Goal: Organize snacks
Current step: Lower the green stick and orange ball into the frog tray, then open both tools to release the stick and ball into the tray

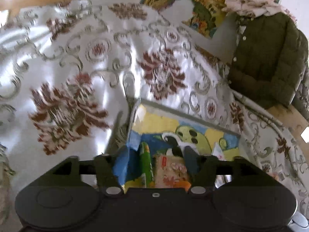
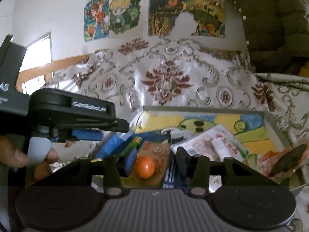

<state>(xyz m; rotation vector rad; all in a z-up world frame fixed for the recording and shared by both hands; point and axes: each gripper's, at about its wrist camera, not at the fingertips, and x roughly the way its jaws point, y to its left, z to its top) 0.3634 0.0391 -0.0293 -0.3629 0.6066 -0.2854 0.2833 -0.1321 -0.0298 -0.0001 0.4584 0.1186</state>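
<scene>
A cartoon-printed storage box [image 1: 185,116] [image 2: 204,114] stands on the patterned tablecloth and holds several snack packs. My left gripper [image 1: 152,156] hovers open over its left end, above a green pack [image 1: 145,164] and a tan pack with red print [image 1: 171,172]; nothing sits between its fingers. My right gripper [image 2: 152,158] is open above the box, over the tan pack [image 2: 152,154] with an orange ball picture. White and red packs [image 2: 212,143] lie to its right. The left gripper's body [image 2: 77,114] shows at the left of the right wrist view.
The tablecloth [image 1: 96,58] covers the table behind the box. A dark green jacket [image 1: 268,58] hangs at the right. An orange wrapper [image 2: 283,158] lies at the box's right end. Posters [image 2: 154,11] cover the wall.
</scene>
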